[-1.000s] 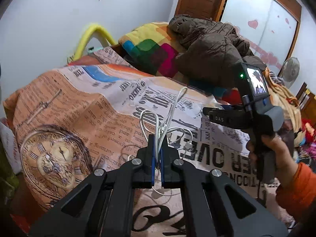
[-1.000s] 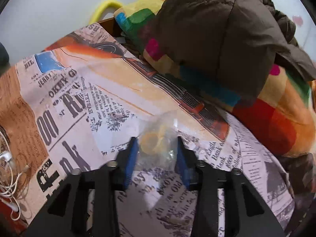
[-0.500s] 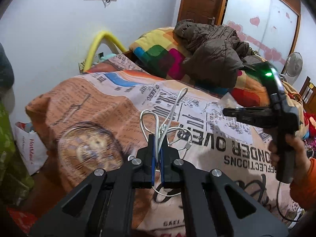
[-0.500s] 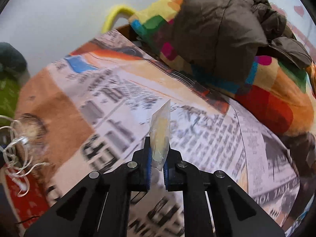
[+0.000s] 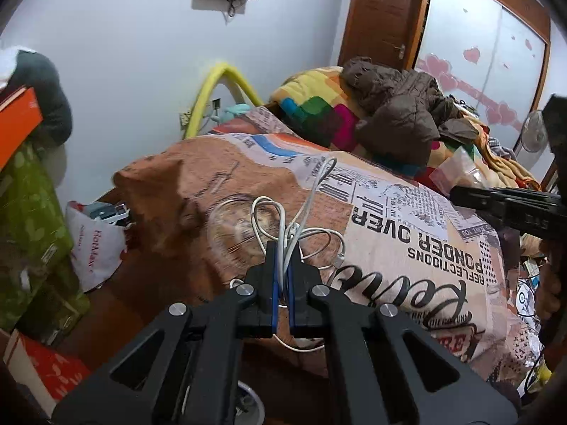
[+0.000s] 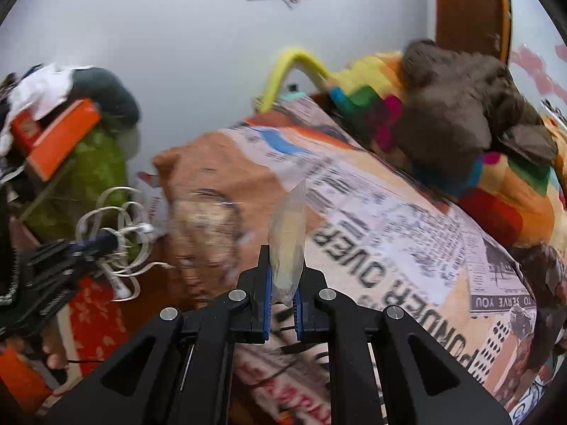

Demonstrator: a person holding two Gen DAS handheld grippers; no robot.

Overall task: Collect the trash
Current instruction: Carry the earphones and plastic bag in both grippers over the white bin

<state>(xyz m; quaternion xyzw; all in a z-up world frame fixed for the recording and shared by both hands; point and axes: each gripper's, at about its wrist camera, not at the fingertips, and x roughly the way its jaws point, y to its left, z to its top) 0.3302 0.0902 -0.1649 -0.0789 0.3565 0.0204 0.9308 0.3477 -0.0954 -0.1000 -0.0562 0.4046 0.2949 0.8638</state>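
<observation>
My left gripper is shut on a tangle of white cable, whose loops hang above the foot of the bed. In the right wrist view the same cable shows at the far left, held by that gripper. My right gripper is shut on a clear plastic bag with something yellowish inside, lifted off the newspaper-print bedspread. From the left wrist view the bag sticks up from the right gripper at the right edge.
A brown jacket and a multicoloured blanket lie at the bed's head. A white shopping bag, green bundle and orange box crowd the floor at left. A fan stands far right.
Both grippers have risen and pulled back from the bed. The right gripper closed on the plastic bag and lifted it off the bedspread. The left kept its grip on the cable.
</observation>
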